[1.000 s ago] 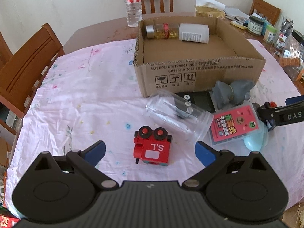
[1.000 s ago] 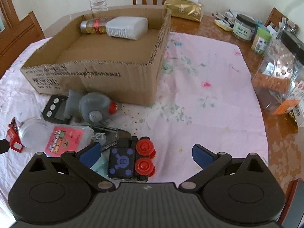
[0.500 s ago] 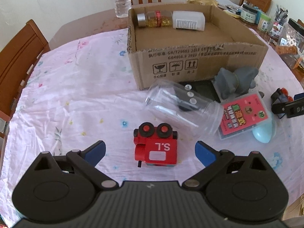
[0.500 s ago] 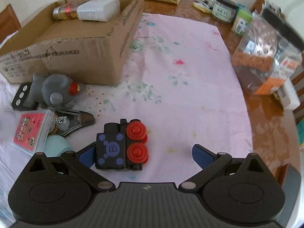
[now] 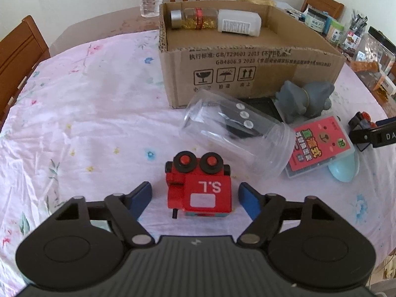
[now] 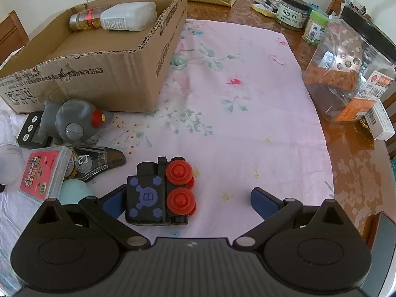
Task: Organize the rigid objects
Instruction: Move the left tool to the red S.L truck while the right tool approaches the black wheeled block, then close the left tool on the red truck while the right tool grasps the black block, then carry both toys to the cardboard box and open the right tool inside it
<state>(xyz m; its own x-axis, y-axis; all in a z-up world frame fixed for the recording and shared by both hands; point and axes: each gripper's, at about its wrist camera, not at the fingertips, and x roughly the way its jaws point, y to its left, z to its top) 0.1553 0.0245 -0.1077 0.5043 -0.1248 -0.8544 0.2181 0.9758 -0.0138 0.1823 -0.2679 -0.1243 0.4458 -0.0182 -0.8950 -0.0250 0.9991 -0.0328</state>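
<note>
A red toy train block marked "S.L" lies on the pink cloth between the fingers of my left gripper, which is open around it with gaps on both sides. A black toy train block with red wheels lies between the fingers of my right gripper, open, the left finger close beside it. The open cardboard box holds a gold-filled bottle and a white bottle. The box also shows in the right wrist view.
A clear plastic jar lies on its side by the box, over a black scale. A grey toy, a red card case and a pale blue object lie to the right. Jars and packets crowd the table's right edge.
Both grippers have moved forward and lower. The red train now sits between the left fingers, which have narrowed. The black train now sits between the right fingers.
</note>
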